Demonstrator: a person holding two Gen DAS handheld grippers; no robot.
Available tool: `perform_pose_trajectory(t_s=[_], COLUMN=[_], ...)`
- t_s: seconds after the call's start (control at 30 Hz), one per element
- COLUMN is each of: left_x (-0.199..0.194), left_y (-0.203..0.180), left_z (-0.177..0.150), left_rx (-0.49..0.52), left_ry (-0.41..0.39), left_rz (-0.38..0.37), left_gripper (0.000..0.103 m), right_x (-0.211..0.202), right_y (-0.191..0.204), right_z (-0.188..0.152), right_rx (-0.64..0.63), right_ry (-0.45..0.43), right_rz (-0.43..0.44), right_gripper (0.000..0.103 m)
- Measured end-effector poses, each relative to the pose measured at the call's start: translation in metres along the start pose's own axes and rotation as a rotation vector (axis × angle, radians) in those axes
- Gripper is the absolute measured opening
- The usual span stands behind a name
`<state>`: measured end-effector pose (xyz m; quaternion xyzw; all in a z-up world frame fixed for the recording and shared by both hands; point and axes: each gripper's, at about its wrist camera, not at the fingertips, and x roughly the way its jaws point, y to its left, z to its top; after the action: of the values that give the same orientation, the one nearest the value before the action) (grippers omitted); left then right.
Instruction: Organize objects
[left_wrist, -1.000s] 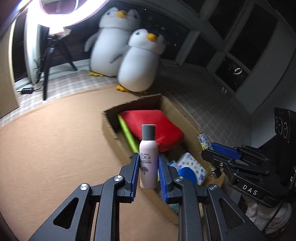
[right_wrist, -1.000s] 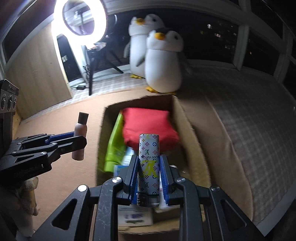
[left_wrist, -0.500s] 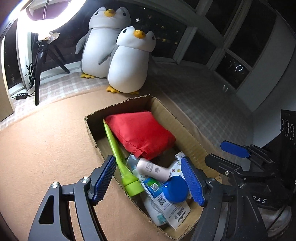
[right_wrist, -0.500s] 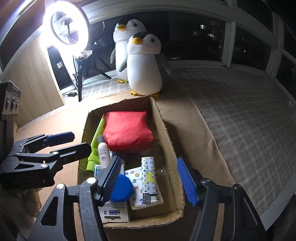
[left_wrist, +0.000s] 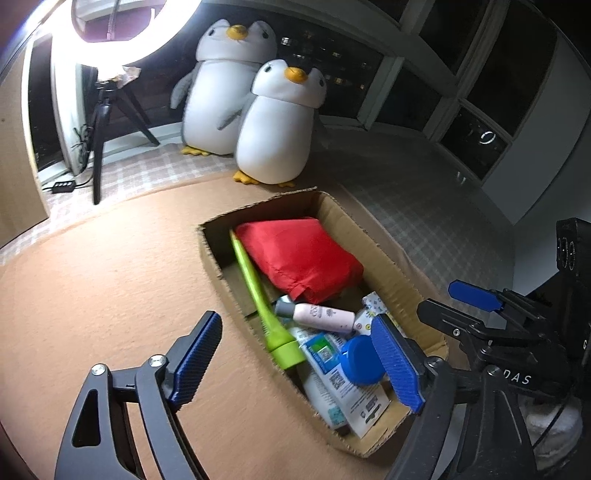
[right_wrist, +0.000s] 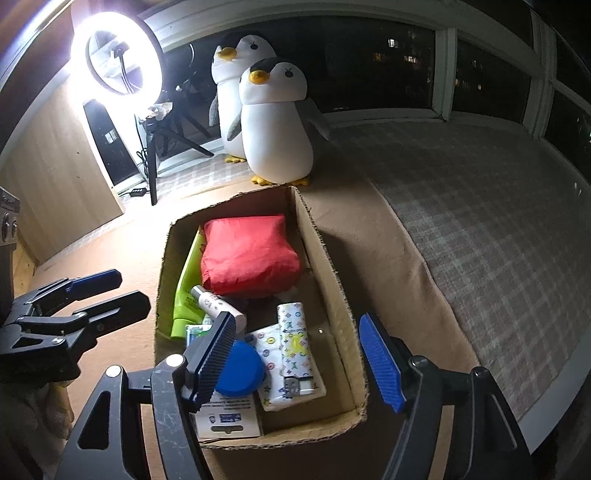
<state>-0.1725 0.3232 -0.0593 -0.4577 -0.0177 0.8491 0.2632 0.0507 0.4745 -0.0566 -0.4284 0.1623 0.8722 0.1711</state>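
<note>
Nearest the cameras, both claws hang over the near end of the cardboard box (right_wrist: 334, 280), which sits on the tan blanket (left_wrist: 92, 280). The left gripper (left_wrist: 295, 362) and the right gripper (right_wrist: 299, 360) each have jaws opening wide, with nothing pressed between the pads.

Below them, at the box's near end, lie a blue lid (right_wrist: 238, 367), a patterned case (right_wrist: 295, 343) towards the right wall, and a white carton (right_wrist: 225, 419) against the near wall. Just beyond, the pink bottle (left_wrist: 319, 315) lies on its side beside a green tube (left_wrist: 258, 291) along the left wall. A red pouch (right_wrist: 247, 254) fills the far end.

This looks like the release step, finished for both hands. The next move probably calls for lifting both claws clear of the box walls and seeking anything left outside; none shows here.
</note>
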Motion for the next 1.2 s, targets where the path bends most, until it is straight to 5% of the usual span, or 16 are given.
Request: perform_pose_trajectory(t_s=[0.63, 1.2], left_x=[-0.091, -0.183], left_y=[0.066, 0.154], left_z=[-0.032, -0.101], left_rx=[-0.075, -0.196], left_ry=[-0.064, -0.088], left_rz=[0.142, 0.267], left_gripper=[0.094, 0.094], right_x=[-0.010, -0.023], right_y=[0.082, 0.198], right_z=[-0.006, -0.023], right_rx=[-0.068, -0.184], right_ry=[-0.006, -0.022], right_rz=[0.072, 0.144], right_gripper=[0.071, 0.073])
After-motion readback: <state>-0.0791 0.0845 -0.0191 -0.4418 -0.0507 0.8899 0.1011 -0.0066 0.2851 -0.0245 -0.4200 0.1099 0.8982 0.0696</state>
